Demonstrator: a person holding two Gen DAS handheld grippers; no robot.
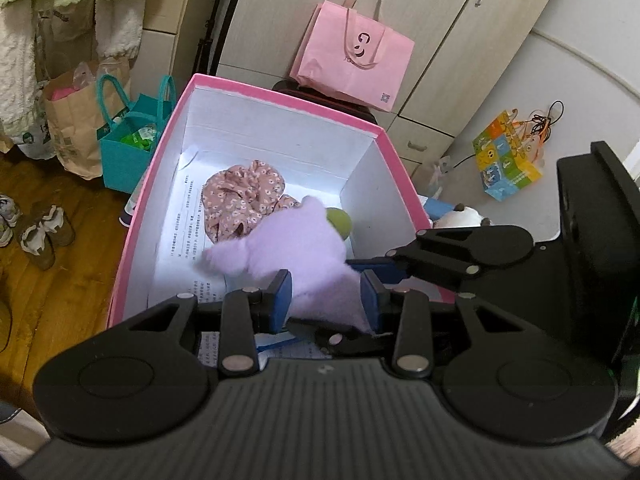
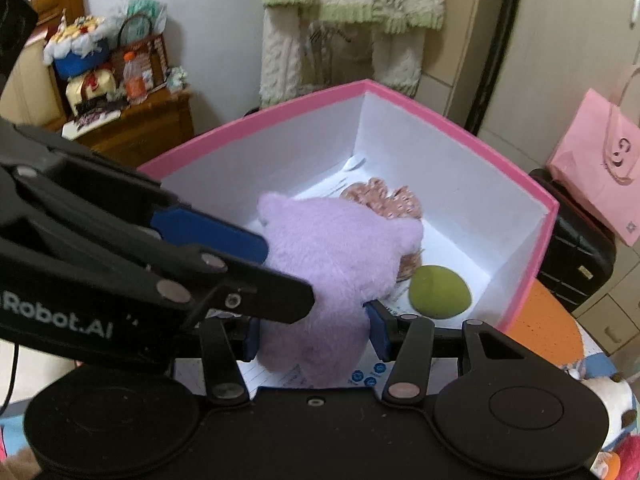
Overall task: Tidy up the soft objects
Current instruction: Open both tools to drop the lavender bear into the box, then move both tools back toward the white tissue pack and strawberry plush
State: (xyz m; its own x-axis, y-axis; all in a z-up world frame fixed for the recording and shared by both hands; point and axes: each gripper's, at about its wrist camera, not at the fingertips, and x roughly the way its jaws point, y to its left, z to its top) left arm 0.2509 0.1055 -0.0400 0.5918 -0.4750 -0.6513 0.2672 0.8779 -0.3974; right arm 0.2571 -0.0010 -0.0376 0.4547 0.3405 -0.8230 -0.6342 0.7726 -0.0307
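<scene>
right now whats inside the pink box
Floral fabric, a green ball and printed paper on the bottom. The purple plush, held over them, hides part of the floor.

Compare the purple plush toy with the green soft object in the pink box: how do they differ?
The purple plush toy is fluffy, larger and clamped by both grippers over the pink box; the green soft object is smooth, rounded, smaller and lies free on the box floor. Both are soft items for this box.
</scene>
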